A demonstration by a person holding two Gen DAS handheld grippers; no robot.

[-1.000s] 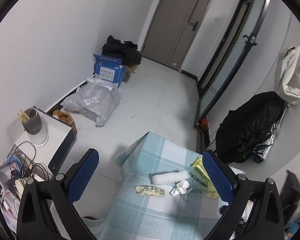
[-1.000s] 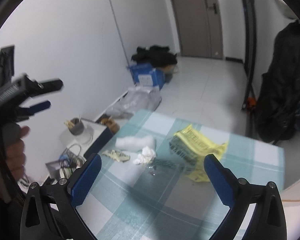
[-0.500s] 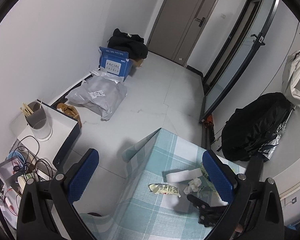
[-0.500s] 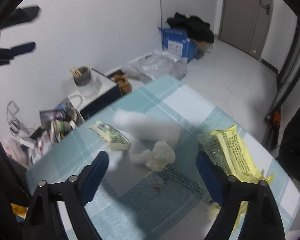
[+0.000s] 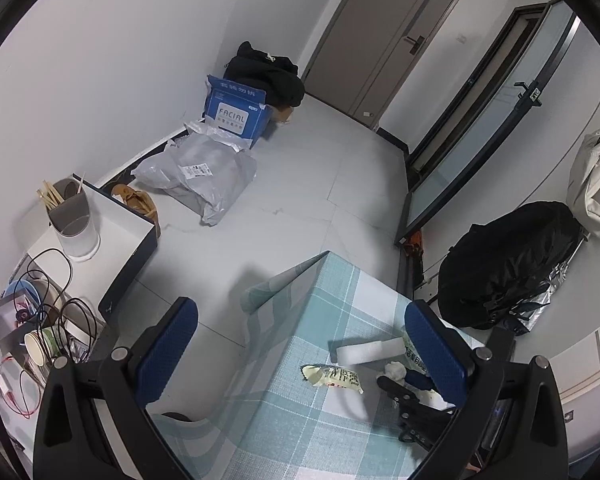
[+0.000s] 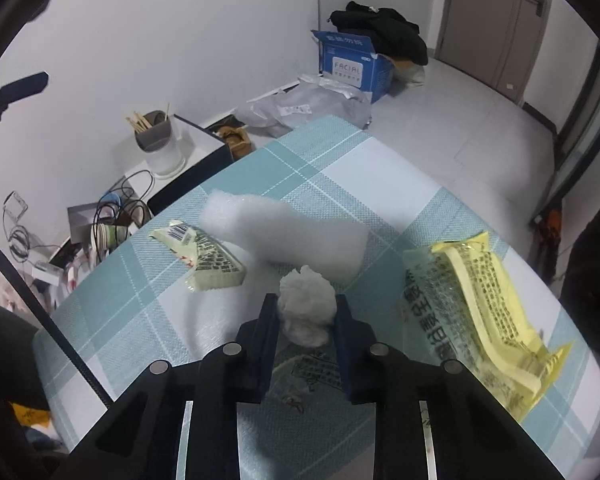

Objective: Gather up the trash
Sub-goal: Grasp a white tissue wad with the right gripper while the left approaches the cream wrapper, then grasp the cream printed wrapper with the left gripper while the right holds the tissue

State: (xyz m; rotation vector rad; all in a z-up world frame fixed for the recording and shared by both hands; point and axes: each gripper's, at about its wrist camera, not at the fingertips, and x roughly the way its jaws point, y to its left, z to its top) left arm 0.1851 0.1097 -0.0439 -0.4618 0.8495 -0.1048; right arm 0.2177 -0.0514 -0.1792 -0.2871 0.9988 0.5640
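A crumpled white tissue point(image 6: 306, 308) lies on the teal checked tablecloth point(image 6: 380, 184). My right gripper point(image 6: 305, 301) is closing, and its blue pads touch the tissue on both sides. Just beyond it lie a white foam piece point(image 6: 284, 236), a small printed wrapper point(image 6: 204, 254) to the left and a yellow wrapper point(image 6: 476, 292) to the right. My left gripper point(image 5: 300, 310) hangs open and empty above the table's corner. In the left wrist view the tissue point(image 5: 394, 369), the foam piece point(image 5: 370, 351) and the right gripper's black body point(image 5: 404, 396) show near its right finger.
A clear printed film point(image 6: 320, 368) lies under my right gripper. Left of the table stands a low white cabinet with a chopstick holder point(image 5: 70, 216) and cables. On the floor are a grey bag point(image 5: 200, 172) and a blue box point(image 5: 236, 110). A black bag point(image 5: 508, 264) leans at right.
My right gripper came down onto the table, rolled, and narrowed its jaws around the tissue. It now appears in the left wrist view. The left gripper drifted slightly.
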